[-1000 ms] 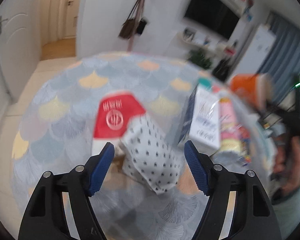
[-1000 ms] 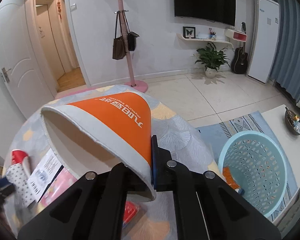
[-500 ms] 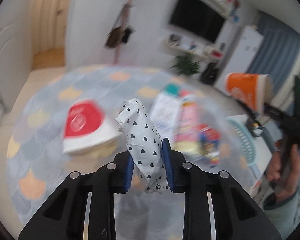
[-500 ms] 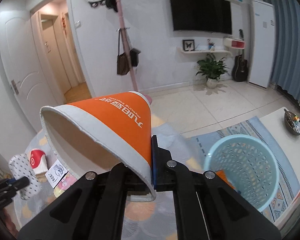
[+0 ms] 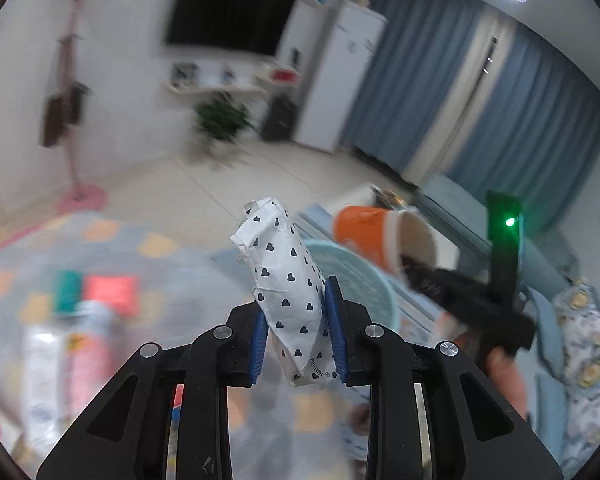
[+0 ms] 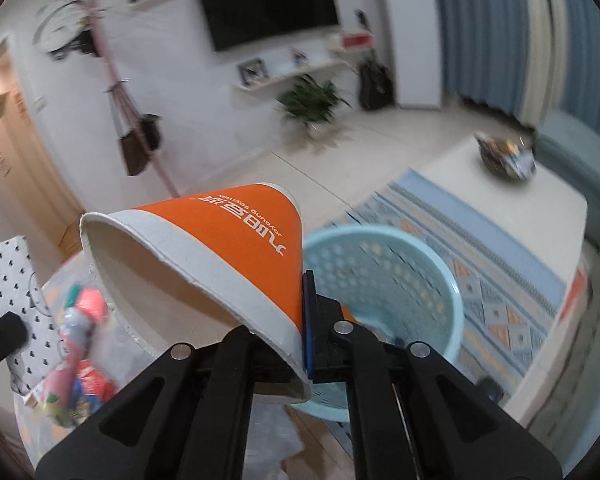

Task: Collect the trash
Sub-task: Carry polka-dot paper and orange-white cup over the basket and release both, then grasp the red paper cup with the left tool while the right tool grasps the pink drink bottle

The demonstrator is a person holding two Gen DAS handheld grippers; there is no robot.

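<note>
— What have you got in the left gripper (image 5: 296,336) right now?

— I've got its blue pads clamped on a crumpled white paper packet printed with small black hearts (image 5: 288,280). The packet stands up between the pads, its top end poking well above them.

— And the right gripper (image 6: 300,328)?

— I have it pinched shut on the rim wall of an orange-and-white paper cup (image 6: 204,248), one finger inside, one outside. The cup lies on its side with the open mouth facing left and toward me.

— Where's the bin?

— A pale blue perforated plastic basket (image 6: 420,280) sits just behind the cup in my right view, on a patterned blue rug (image 6: 496,280). From the left view I see the basket's rim (image 5: 352,276) directly behind the packet, the cup (image 5: 364,236) hanging above its far right edge.

— Anything left on the table?

— Blurred wrappers, pink and red (image 6: 80,340), lie on the round table with the scallop-patterned cover (image 5: 112,240).
</note>
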